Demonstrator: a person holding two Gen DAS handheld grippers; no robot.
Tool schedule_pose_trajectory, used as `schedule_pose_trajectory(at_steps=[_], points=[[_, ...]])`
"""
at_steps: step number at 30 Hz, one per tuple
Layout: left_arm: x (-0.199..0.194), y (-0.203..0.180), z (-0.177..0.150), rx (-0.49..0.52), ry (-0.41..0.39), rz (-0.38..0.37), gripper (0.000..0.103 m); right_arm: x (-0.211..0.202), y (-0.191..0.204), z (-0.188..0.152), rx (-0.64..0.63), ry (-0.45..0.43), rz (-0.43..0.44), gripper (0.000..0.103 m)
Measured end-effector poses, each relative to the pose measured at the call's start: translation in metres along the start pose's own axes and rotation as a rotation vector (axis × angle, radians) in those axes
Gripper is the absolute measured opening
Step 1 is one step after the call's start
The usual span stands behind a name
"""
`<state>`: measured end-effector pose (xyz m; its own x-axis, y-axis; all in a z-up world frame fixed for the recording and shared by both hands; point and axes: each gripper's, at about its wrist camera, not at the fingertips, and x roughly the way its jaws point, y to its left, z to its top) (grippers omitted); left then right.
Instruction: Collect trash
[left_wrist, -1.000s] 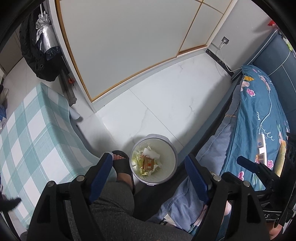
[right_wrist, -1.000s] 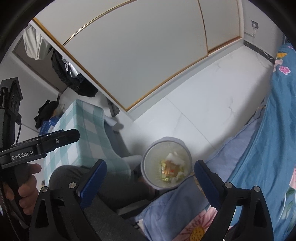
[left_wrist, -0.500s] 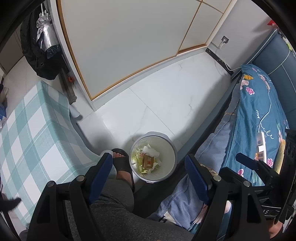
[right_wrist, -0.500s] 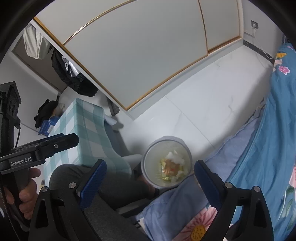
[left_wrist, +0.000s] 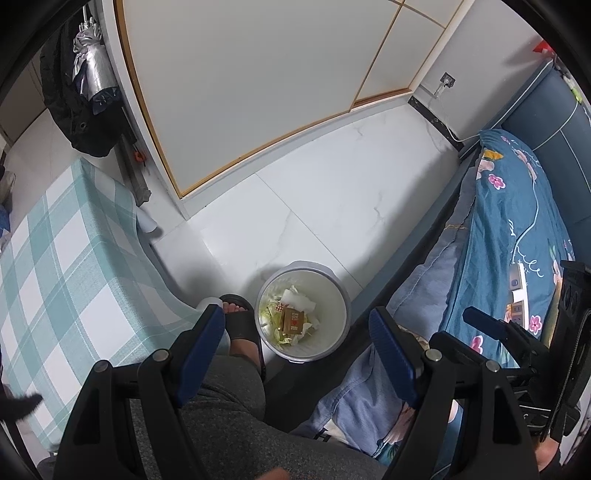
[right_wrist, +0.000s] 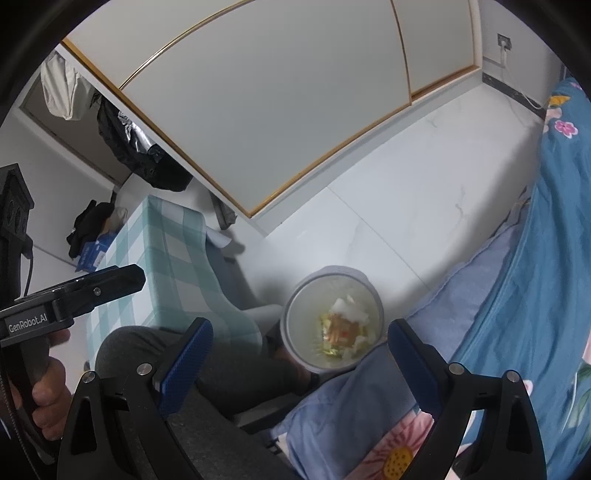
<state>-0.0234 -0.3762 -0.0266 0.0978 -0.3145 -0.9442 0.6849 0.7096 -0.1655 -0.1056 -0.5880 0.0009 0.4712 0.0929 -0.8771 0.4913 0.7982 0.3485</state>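
Note:
A round white trash bin (left_wrist: 341, 299) stands on the floor between the person's foot and the bed; it appears again as the bin (right_wrist: 295, 314) in the right wrist view. Inside lie a brown packet (left_wrist: 293, 320), crumpled white tissue (left_wrist: 301, 300) and green scraps. High above the bin my left gripper (left_wrist: 297, 326) hangs open, with nothing between its blue pads. My right gripper (right_wrist: 299, 338) is likewise open and empty, also well above the bin. The other gripper's black body (left_wrist: 517, 339) shows at the right of the left wrist view.
A table under a teal checked cloth (left_wrist: 55, 266) stands at the left. A bed with a blue floral quilt (left_wrist: 517, 236) runs along the right. The person's grey-trousered knee (left_wrist: 221, 406) and black slipper (left_wrist: 240, 321) sit beside the bin. White sliding doors (left_wrist: 258, 92) close the far side.
Both views have shifted only slightly; the bin sits a little differently in frame. Both grippers stay open and empty.

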Motion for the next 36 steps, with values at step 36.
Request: schedule_pose_trajectory(at_steps=[36], points=[[-0.0052,0.0070,-0.0014,-0.037,-0.036,-0.026,0.078,-0.0014,0.0017,0.0029,-0.001,-0.012,-0.008,0.096]])
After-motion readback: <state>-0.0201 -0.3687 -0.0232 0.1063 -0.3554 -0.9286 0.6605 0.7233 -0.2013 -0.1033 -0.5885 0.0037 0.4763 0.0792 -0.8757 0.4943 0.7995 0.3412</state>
